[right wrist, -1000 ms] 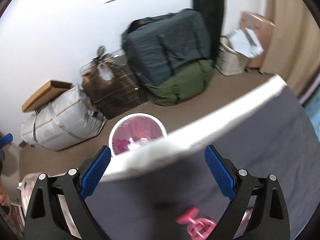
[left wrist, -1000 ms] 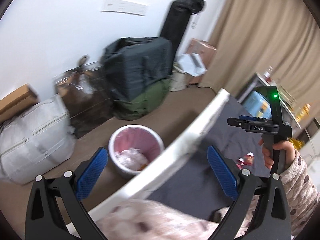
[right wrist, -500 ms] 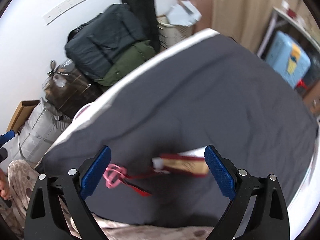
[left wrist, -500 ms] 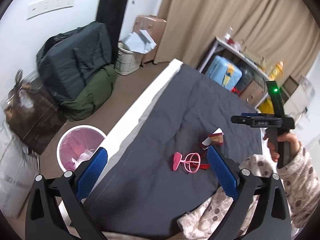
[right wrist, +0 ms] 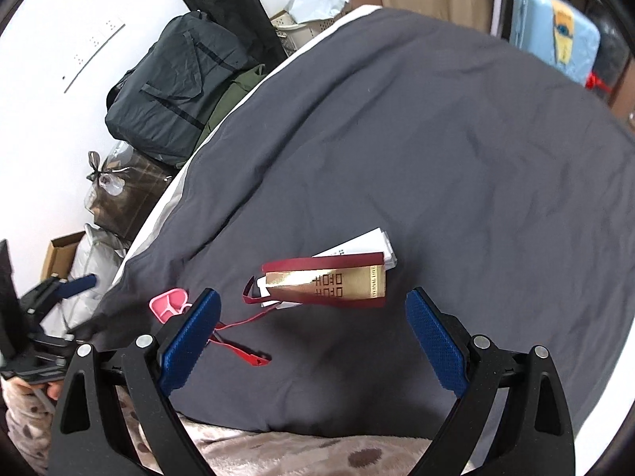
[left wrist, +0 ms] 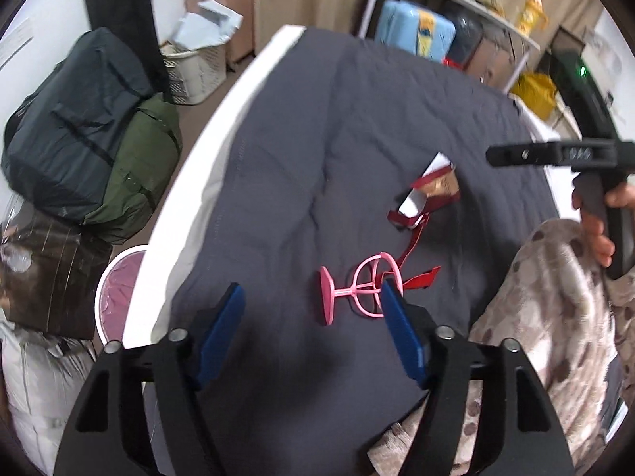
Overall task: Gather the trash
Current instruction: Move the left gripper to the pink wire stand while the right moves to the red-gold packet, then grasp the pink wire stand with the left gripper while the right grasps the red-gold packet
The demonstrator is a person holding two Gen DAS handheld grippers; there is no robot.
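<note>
The bed (left wrist: 357, 127) with its grey cover now fills both views; a second ago you faced the bin (left wrist: 119, 301) and the bags by the wall. So you have turned back for the next trash. Both tools are open and empty: the left tool (left wrist: 313, 321) hovers just before the pink frame (left wrist: 357, 289), the right tool (right wrist: 313, 325) just before the packet (right wrist: 329, 281). The packet is red and gold, flat, torn open, with a loose red ribbon (right wrist: 242, 337).

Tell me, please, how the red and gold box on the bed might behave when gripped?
The red and gold box looks like thin card, open at one end, so it probably crushes easily. It likely weighs little. Its red ribbon trails loose and may dangle.
</note>
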